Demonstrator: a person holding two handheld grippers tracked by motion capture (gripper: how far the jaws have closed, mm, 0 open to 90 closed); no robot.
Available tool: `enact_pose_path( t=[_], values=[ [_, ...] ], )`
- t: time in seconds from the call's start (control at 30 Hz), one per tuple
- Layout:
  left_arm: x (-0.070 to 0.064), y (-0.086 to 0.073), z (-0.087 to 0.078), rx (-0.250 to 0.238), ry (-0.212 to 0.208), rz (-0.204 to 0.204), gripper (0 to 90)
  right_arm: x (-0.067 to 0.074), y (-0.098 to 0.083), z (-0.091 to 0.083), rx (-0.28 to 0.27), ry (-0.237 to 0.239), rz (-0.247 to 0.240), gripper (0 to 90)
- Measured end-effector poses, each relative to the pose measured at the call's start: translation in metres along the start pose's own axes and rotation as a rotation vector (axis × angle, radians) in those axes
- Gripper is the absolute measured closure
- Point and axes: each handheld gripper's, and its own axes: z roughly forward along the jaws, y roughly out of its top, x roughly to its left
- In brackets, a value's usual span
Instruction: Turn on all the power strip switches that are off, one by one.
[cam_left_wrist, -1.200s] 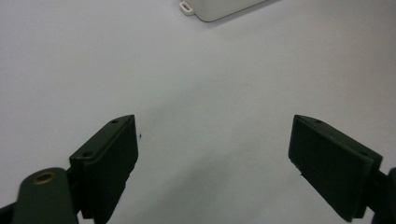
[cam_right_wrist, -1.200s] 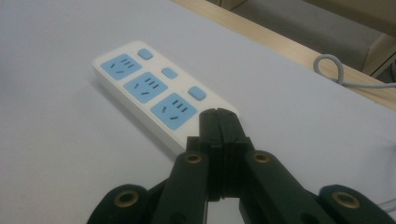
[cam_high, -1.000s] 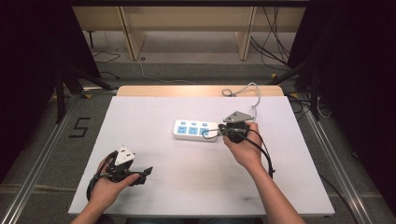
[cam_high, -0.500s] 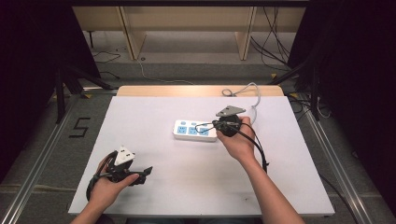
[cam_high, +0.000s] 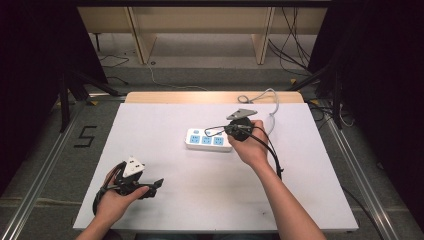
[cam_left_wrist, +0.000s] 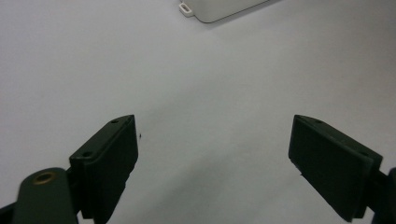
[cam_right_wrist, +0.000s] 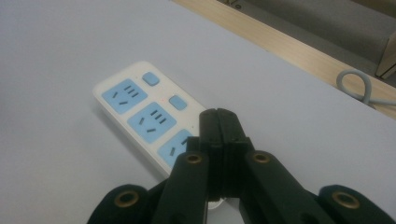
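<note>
A white power strip (cam_high: 209, 140) with blue sockets lies near the middle of the white table (cam_high: 165, 125). In the right gripper view the power strip (cam_right_wrist: 140, 112) shows its blue sockets and two blue buttons. My right gripper (cam_high: 228, 132) hovers over the strip's right end, and its jaws (cam_right_wrist: 219, 116) are shut with nothing between them. At the table's front left my left gripper (cam_high: 156, 184) rests in the person's hand. Its jaws stand wide open over bare table (cam_left_wrist: 215, 154), and one end of the power strip (cam_left_wrist: 219, 8) lies far ahead.
The strip's grey cable (cam_high: 270, 100) loops off toward the back right, over the wooden back edge (cam_high: 210, 96); the grey cable (cam_right_wrist: 359, 86) also runs beside that edge in the right gripper view. Metal rails (cam_high: 45, 165) flank the table.
My right gripper has moved a little left, from beside the strip's right end to over it, jaws still shut. The left gripper has stayed put.
</note>
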Motion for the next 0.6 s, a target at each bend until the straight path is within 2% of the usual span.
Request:
enact_pose_path(
  t=[0.33, 0.6],
  values=[
    [0.000, 0.000, 0.000, -0.002, -0.001, 0.000, 15.7, -0.002, 0.007, 0.008, 0.024, 0.010, 0.028, 90.0],
    [0.000, 0.000, 0.000, -0.002, -0.001, 0.000, 15.7, -0.002, 0.012, 0.013, 0.042, 0.020, 0.029, 90.0]
  ],
)
